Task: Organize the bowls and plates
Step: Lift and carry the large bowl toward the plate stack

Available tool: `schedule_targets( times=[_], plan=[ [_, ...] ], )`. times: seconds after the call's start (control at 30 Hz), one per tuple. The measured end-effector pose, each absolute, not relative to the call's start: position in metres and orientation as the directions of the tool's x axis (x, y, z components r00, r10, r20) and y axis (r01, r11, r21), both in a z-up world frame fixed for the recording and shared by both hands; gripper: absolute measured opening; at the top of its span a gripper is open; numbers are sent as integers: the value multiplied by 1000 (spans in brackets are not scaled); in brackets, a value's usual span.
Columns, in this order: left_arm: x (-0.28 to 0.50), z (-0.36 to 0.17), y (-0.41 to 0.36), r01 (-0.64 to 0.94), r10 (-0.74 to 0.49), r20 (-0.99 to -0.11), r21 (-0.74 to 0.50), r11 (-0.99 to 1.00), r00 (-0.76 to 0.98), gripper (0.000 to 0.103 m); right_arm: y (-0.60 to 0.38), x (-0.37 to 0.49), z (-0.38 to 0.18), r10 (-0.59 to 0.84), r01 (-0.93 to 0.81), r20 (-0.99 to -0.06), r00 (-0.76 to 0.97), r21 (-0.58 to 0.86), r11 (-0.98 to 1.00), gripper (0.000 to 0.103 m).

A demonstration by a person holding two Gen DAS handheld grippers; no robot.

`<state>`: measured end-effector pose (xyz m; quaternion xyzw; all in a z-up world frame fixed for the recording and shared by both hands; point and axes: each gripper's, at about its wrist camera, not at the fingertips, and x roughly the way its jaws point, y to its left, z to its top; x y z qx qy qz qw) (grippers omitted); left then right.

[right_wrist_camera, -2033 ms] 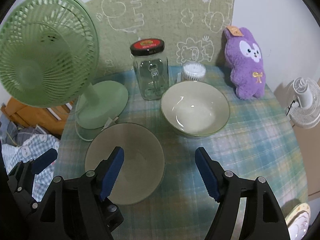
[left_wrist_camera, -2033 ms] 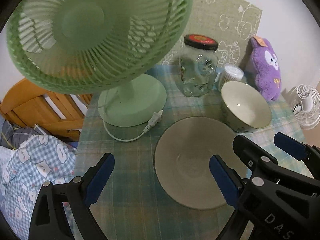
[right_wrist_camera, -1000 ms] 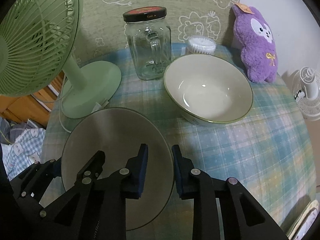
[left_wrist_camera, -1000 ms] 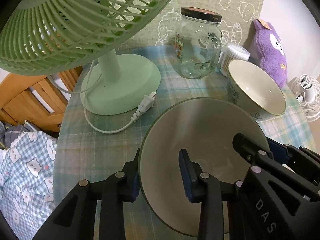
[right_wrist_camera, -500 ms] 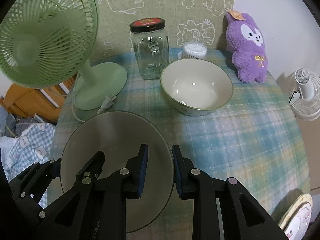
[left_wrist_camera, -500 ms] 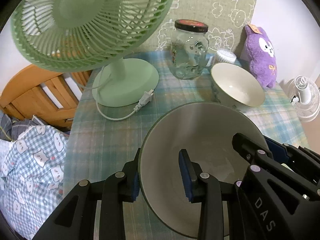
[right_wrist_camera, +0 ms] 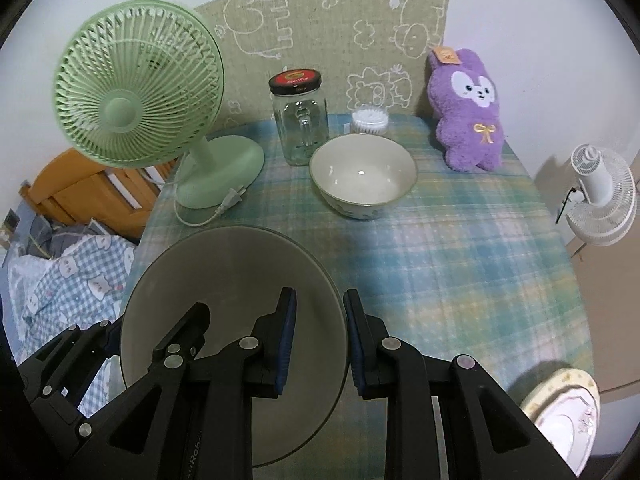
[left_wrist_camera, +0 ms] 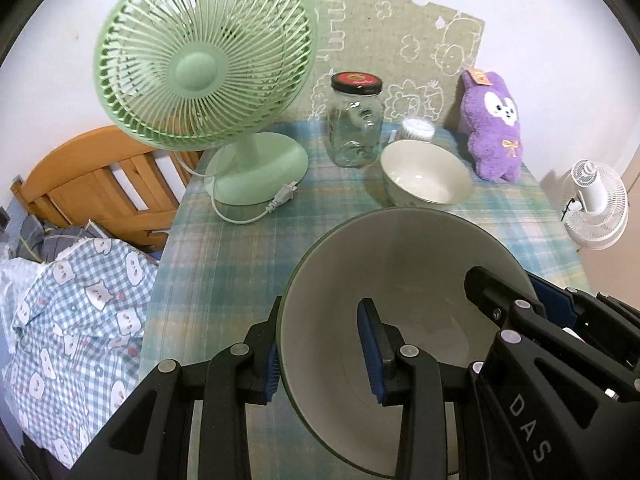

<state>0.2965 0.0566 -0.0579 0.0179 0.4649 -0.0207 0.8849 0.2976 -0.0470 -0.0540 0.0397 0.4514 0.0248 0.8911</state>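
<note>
A wide grey-green bowl [left_wrist_camera: 400, 280] hangs above the checked tablecloth, gripped on two sides. My left gripper [left_wrist_camera: 322, 356] is shut on its left rim, one pad outside the wall and one inside. My right gripper [right_wrist_camera: 320, 340] is shut on the right rim of the same bowl [right_wrist_camera: 224, 280]. A second, cream bowl [left_wrist_camera: 426, 178] with a green rim stands empty farther back on the cloth, also seen in the right wrist view [right_wrist_camera: 362, 176], apart from the held bowl.
A green desk fan [left_wrist_camera: 204, 68] with a loose plug stands at the back left. A glass jar [right_wrist_camera: 300, 120], a cotton-swab tub [right_wrist_camera: 370, 120] and a purple plush [right_wrist_camera: 468, 108] line the back. A patterned plate [right_wrist_camera: 560, 420] lies at the near right table edge [right_wrist_camera: 568, 272].
Both grippers closed on the grey-green bowl's rim, then lifted it up and back off the table. The fan, jar and cream bowl now look smaller and farther away.
</note>
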Motion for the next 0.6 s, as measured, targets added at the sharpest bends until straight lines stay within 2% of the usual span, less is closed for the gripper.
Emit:
schedule_targets(
  times=[0.6],
  plan=[
    [204,-42,-3,-2,12,-818,14,1000,576,32,-108,204,-37,105,-53,-794,598,92,994,28]
  ],
)
